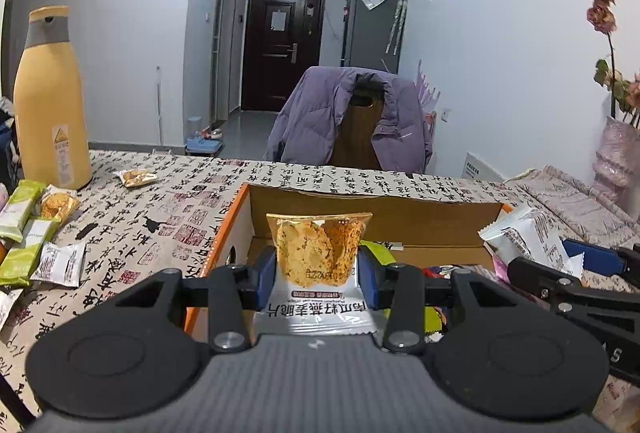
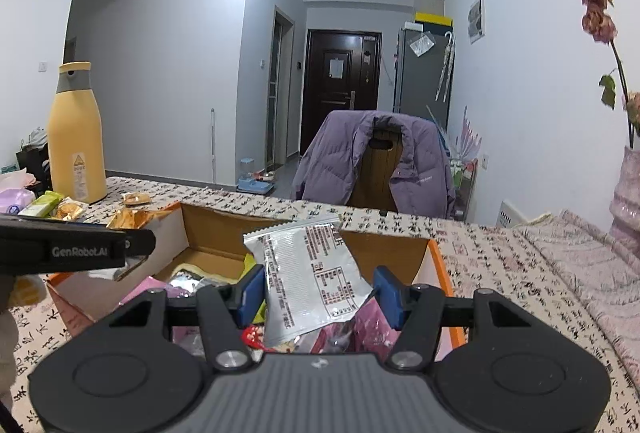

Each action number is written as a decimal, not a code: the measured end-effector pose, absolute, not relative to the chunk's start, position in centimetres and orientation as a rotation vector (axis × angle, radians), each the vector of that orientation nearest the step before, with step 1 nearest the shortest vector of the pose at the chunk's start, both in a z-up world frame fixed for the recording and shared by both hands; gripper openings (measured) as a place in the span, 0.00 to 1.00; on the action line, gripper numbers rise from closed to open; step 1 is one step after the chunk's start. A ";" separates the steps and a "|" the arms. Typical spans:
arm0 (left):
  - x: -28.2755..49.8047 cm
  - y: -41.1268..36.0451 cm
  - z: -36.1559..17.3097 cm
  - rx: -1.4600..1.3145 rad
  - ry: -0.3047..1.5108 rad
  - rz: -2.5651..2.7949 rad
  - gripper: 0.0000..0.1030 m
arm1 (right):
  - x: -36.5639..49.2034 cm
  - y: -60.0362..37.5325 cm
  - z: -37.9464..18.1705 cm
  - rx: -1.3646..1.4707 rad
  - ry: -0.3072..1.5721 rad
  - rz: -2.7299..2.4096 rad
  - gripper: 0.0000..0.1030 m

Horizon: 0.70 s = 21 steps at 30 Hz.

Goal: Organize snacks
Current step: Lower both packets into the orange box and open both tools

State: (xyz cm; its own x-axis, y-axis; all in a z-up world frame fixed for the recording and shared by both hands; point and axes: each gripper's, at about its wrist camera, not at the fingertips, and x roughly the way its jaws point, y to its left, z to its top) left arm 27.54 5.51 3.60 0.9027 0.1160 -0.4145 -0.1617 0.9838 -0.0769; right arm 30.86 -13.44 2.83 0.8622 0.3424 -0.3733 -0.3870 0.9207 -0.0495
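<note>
My left gripper [image 1: 318, 275] is shut on a clear-fronted crisp packet [image 1: 316, 253] and holds it over the open cardboard box [image 1: 376, 211]. My right gripper [image 2: 320, 293] is shut on a silver snack packet [image 2: 308, 273], back side showing, over the same box [image 2: 208, 229]. The box holds several packets in pink, red and yellow-green. In the left wrist view the right gripper with its silver packet [image 1: 524, 237] is at the right. In the right wrist view the left gripper's body [image 2: 72, 251] is at the left.
A yellow bottle [image 1: 50, 101] stands at the table's far left. Loose green bars [image 1: 20, 209], a white packet [image 1: 60, 265] and crisp packets [image 1: 134, 177] lie on the calligraphy tablecloth left of the box. A chair with a purple jacket [image 1: 352, 121] stands behind the table. A pink vase [image 1: 616, 153] is at the right.
</note>
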 end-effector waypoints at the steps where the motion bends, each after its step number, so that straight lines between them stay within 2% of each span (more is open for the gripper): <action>1: 27.5 5.4 3.5 -0.104 0.418 0.139 0.43 | 30.9 -13.5 2.8 -0.122 0.371 0.387 0.57; 3: 27.3 5.5 3.4 -0.101 0.407 0.134 0.47 | 30.8 -13.6 2.8 -0.113 0.376 0.393 0.58; 4: 27.2 5.5 3.4 -0.106 0.399 0.130 0.53 | 30.7 -13.7 2.9 -0.106 0.375 0.392 0.62; 5: 27.0 5.6 3.5 -0.114 0.391 0.131 0.65 | 30.7 -13.9 3.0 -0.100 0.376 0.389 0.65; 7: 26.7 5.8 3.7 -0.130 0.369 0.149 0.84 | 30.6 -14.2 3.0 -0.086 0.377 0.384 0.82; 8: 26.4 5.8 3.8 -0.132 0.352 0.155 0.92 | 30.6 -14.4 3.0 -0.075 0.375 0.382 0.88; 9: 26.2 5.7 3.9 -0.132 0.341 0.156 0.96 | 30.6 -14.5 2.9 -0.066 0.375 0.379 1.00; 10: 26.0 5.6 4.0 -0.133 0.324 0.155 1.00 | 30.6 -14.7 2.9 -0.059 0.374 0.376 1.00; 21: 25.7 5.2 4.8 -0.140 0.303 0.161 1.00 | 31.1 -15.4 3.0 -0.043 0.388 0.339 1.00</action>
